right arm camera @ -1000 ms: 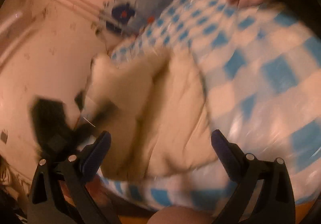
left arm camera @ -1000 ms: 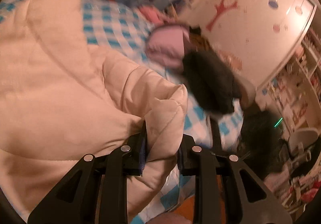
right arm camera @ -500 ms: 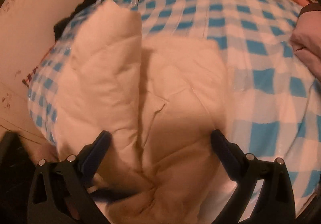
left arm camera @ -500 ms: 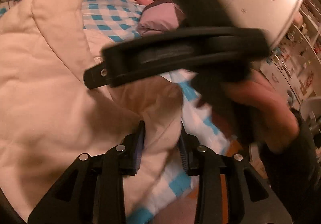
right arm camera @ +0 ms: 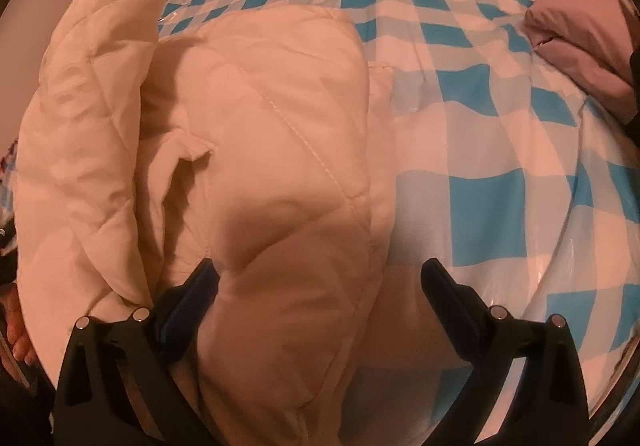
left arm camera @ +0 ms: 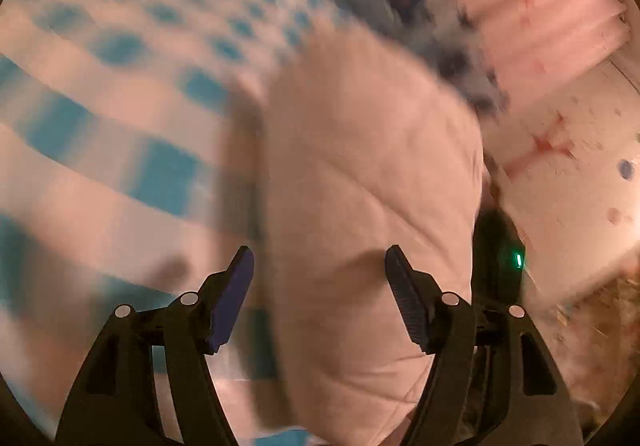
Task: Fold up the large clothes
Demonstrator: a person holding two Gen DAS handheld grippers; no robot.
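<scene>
Mid-fold on the bed, both grippers empty and hovering over the cream quilted coat.

Left gripper (left arm camera: 319, 274) is spread open with nothing between its jaws, blurred view, over the cream quilted coat (left arm camera: 360, 174). The coat lies bunched along the left edge of the bed (right arm camera: 480, 94), checked blue-white sheet, one flap (right arm camera: 88, 118) sticking up at far left. Right gripper (right arm camera: 318, 278) is also wide open, straddling the coat's near fold without pinching it. A folded pink garment (right arm camera: 580, 42) sits near the right edge. Judging the step: between folds; next needs a fresh pinch on an edge or that raised flap, then lay it flat.
</scene>
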